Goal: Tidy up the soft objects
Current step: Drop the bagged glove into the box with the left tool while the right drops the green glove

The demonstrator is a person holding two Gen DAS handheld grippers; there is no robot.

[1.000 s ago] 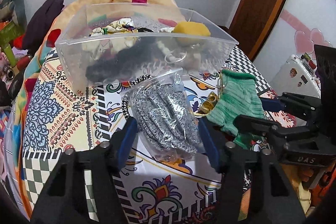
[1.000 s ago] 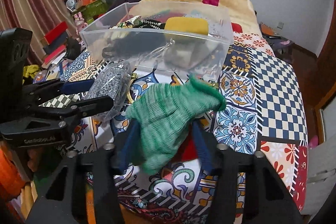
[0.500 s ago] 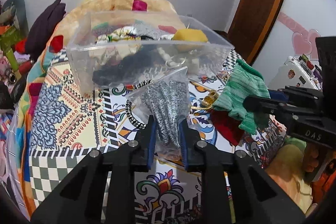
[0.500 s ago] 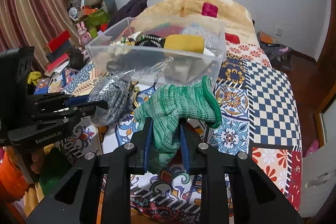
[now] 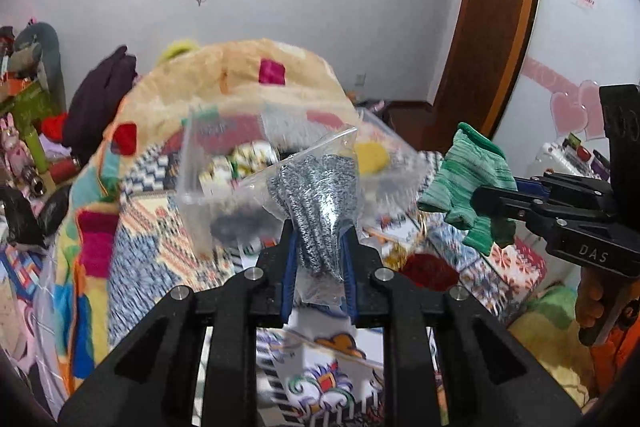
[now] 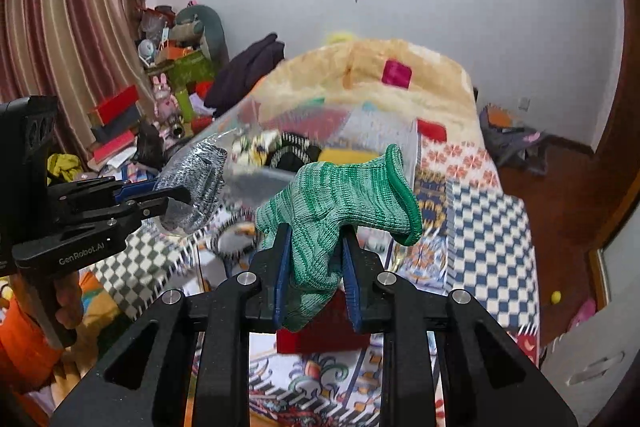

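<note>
My left gripper [image 5: 318,239] is shut on a clear plastic bag of grey speckled knit gloves [image 5: 320,199] and holds it up above the patterned bedspread. It also shows in the right wrist view [image 6: 192,183]. My right gripper [image 6: 314,239] is shut on a green knit glove [image 6: 340,199], lifted off the bed; the glove also shows in the left wrist view [image 5: 468,179]. The clear plastic bin [image 5: 196,163] with a yellow sponge [image 5: 372,157] and other soft items stands behind both, blurred.
A red item [image 5: 430,269] and a gold piece [image 5: 394,251] lie on the bedspread below the green glove. Piled clutter and boxes [image 6: 120,123] stand left of the bed. A wooden door [image 5: 496,27] is at right.
Both grippers closed on their items and lifted them off the bed. The views tilted up, and the bin now sits lower and farther behind the held bag and glove.
</note>
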